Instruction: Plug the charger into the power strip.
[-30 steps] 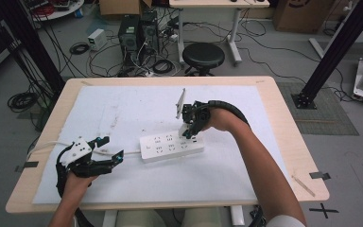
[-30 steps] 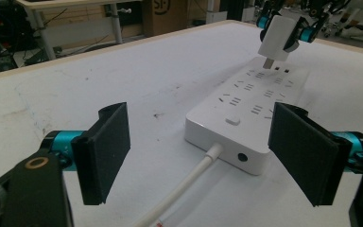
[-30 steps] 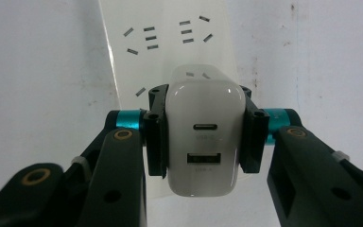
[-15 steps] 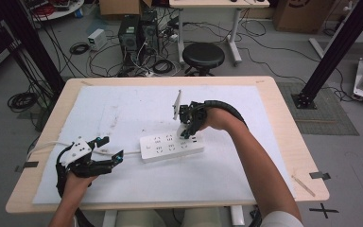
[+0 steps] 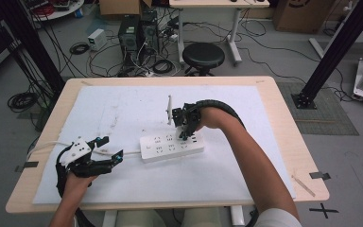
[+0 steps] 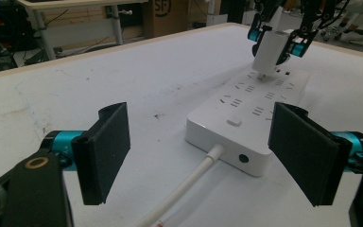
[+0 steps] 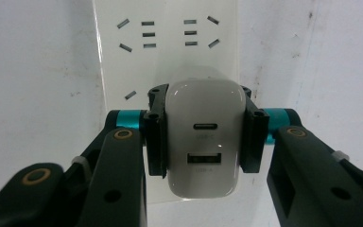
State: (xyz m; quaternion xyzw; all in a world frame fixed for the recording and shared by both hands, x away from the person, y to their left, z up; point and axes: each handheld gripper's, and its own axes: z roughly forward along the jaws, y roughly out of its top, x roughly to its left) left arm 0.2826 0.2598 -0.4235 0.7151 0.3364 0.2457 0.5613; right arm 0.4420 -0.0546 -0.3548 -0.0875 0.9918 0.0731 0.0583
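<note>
White plastic, the charger (image 7: 205, 142) sat clamped between the right gripper's (image 7: 203, 142) jaws, its prongs just above the power strip's (image 5: 171, 147) sockets. Near the strip's cable end, the left gripper (image 6: 208, 151) gaped, holding nothing.

Prob. "SF" logo on cardboard box (image 6: 163, 12) behind table.

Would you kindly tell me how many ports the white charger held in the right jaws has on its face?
2: an oval slot in the middle of the white charger, and a rectangular port below it.
</note>
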